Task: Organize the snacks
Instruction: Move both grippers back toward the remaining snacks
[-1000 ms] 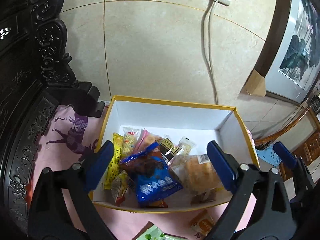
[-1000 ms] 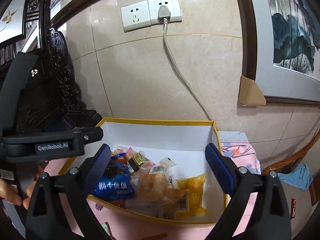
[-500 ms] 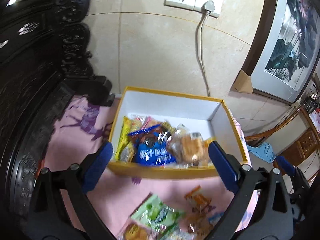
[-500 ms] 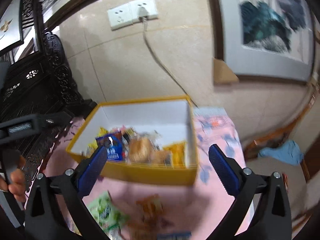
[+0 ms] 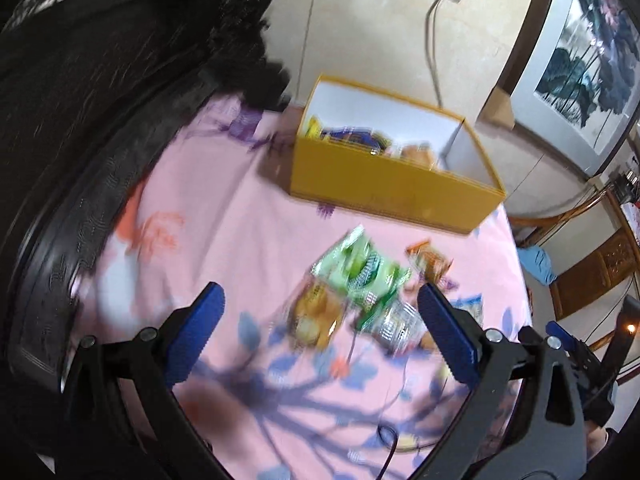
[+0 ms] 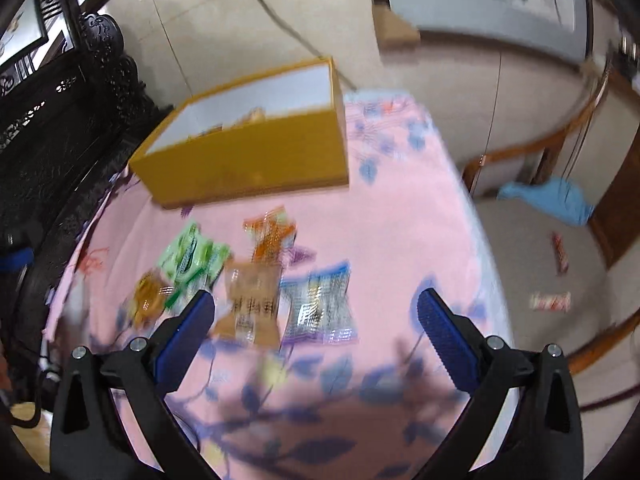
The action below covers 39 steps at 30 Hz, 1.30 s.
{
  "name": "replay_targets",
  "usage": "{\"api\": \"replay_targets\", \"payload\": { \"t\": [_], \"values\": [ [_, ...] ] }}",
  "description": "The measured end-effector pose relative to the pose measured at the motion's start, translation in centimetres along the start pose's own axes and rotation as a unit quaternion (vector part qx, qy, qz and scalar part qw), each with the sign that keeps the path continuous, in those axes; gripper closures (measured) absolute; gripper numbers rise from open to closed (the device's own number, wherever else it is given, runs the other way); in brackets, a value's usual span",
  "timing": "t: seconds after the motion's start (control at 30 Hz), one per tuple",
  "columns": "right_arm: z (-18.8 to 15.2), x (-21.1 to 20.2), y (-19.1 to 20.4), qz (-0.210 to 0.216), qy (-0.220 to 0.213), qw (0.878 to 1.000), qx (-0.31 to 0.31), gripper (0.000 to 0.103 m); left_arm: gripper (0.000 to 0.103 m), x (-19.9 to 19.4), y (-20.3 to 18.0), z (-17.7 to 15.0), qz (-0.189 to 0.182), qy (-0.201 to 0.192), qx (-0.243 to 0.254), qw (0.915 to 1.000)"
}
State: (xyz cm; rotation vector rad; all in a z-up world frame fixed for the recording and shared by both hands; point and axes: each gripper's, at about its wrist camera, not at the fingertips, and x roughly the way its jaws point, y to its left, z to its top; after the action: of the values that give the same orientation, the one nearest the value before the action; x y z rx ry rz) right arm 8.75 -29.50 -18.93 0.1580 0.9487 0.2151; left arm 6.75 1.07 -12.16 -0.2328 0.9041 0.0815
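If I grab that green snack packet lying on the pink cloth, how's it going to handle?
The green snack packet looks like thin crinkled film, so it will probably flex and droop from a pinch. It seems puffy and likely light. Its glossy surface may slip between the pads. It partly overlaps the orange-brown packet beside it, which may get dragged along.

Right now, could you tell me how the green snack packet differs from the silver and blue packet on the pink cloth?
The green snack packet is bright green, while the silver and blue packet is shiny silver with blue edges. The green one lies left of the right gripper; the silver one lies between its open fingers. Both lie loose on the pink cloth, outside the yellow box.
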Motion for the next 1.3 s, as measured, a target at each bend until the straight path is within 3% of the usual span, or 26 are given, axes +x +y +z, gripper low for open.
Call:
{"api": "replay_targets", "payload": {
  "t": [0.03,0.13,0.3,0.43,0.83,0.93,1.03,1.17,1.3],
  "values": [
    [-0.4,0.5,0.0,0.004,0.015,1.000,-0.006,0.001,0.004,-0.1,0.3,-0.8,0.005,0.004,0.003,1.0000],
    [-0.4,2.1,0.6,-0.041,0.038,0.998,-0.031,0.001,0.004,0.0,0.7,-1.7,0.006,0.017,0.015,0.9997],
    [0.7,4.9,0.9,-0.073,0.037,0.996,-0.042,0.001,0.004,0.3,1.2,-2.3,-0.019,0.022,0.024,0.9993],
    [1.1,8.6,1.4,-0.096,0.068,0.990,-0.073,0.001,0.004,0.9,1.4,-1.7,-0.042,0.021,0.026,0.9985],
    [1.1,10.7,2.3,-0.113,0.082,0.985,-0.098,0.001,0.004,3.5,3.2,-0.7,-0.068,0.043,0.024,0.9965],
    [1.4,11.1,1.3,-0.102,0.083,0.988,-0.077,0.001,0.004,3.8,3.6,-0.7,-0.070,0.047,0.024,0.9962],
    [1.4,11.2,0.1,-0.092,0.088,0.990,-0.057,0.001,0.004,3.8,4.0,-0.6,-0.064,0.043,0.025,0.9967],
    [0.5,12.5,0.4,-0.089,0.117,0.984,-0.101,0.001,0.004,4.0,4.5,-0.5,-0.062,0.033,0.015,0.9974],
    [0.4,12.5,0.1,-0.091,0.091,0.988,-0.082,0.001,0.004,4.7,4.8,-0.9,-0.044,0.036,0.012,0.9983]
  ]
}}
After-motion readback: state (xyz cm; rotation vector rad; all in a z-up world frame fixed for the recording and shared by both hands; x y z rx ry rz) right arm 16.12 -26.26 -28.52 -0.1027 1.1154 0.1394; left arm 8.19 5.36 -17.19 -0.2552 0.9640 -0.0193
